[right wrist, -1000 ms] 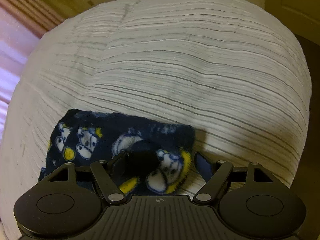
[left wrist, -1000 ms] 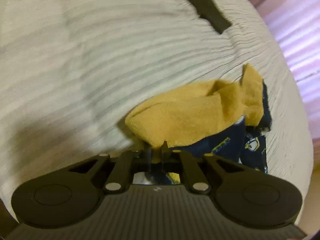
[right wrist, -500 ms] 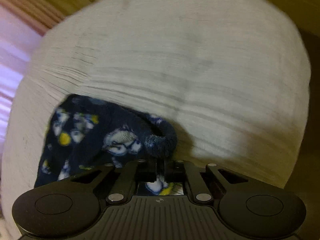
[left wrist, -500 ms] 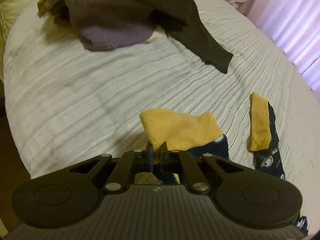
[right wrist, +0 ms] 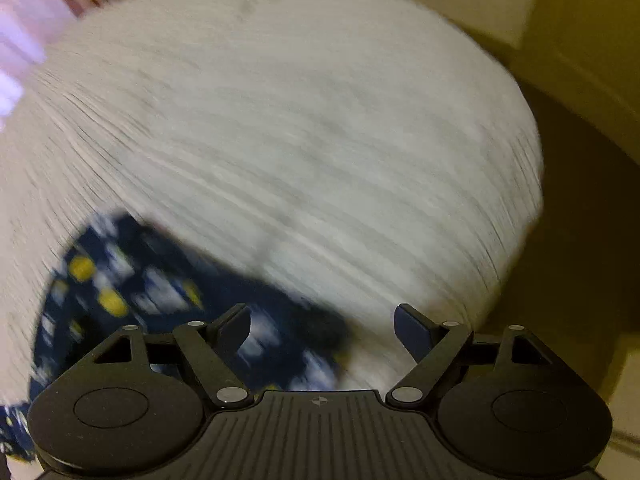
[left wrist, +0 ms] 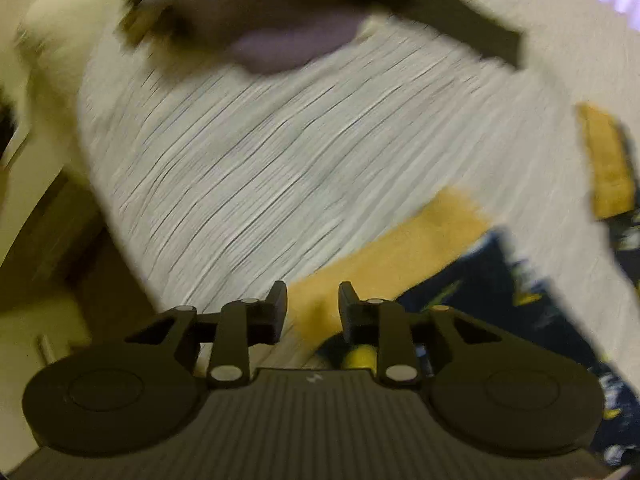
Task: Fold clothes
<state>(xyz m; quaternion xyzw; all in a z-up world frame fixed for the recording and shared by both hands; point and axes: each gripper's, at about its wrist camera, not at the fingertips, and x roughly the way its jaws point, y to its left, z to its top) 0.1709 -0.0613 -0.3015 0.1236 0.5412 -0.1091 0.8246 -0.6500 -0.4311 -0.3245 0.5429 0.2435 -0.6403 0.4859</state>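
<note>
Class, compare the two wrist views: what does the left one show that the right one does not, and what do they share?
Only the left view shows the yellow lining of the navy printed garment and a blurred pile of dark clothes. Only the right view shows a closed door beyond the bed. Both show the striped white bedcover, the navy garment lying on it, and an open tool: left, right.

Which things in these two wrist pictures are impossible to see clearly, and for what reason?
- Left wrist view: the clothes pile at the top is smeared by motion blur; separate garments cannot be told.
- Left wrist view: the navy garment is cut off by the right edge and partly hidden by the left gripper.
- Right wrist view: its printed figures are blurred; the right gripper body covers the near part.
</note>
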